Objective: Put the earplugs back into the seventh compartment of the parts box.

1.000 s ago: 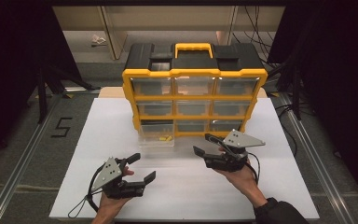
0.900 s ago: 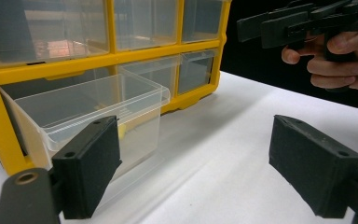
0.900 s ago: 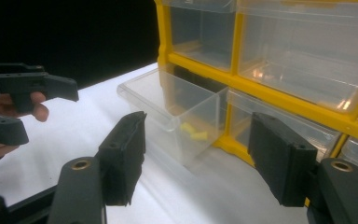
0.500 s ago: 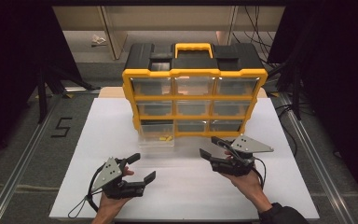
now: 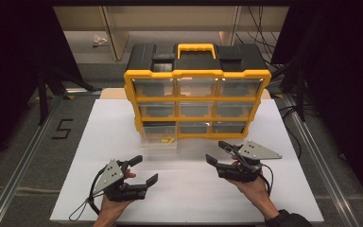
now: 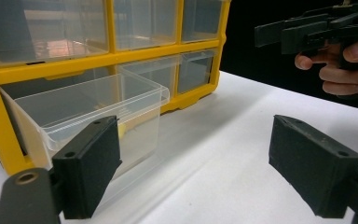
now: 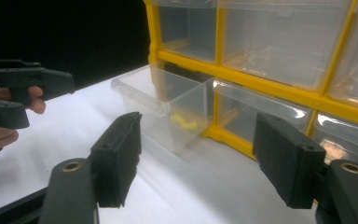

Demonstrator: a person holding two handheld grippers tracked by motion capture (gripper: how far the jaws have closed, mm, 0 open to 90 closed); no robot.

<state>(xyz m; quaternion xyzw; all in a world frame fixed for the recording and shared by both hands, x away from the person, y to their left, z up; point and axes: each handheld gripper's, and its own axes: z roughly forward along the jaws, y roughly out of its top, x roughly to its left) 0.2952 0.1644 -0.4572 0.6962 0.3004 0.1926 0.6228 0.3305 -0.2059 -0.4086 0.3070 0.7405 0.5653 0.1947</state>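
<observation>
The drawer cabinet [image 5: 197, 90] stands at the table's [image 5: 99, 137] far edge; its bottom-left drawer [image 5: 158, 139] juts forward.

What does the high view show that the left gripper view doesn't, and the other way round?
High view alone: the organizer's black top with its yellow handle, all nine drawers, the number 5 on the floor, and both forearms.

Left gripper view alone: a close look along the left gripper with its black jaws standing wide apart, low over the table.

Both: the pulled-out clear drawer at the yellow organizer, the white table, and the right gripper.
</observation>
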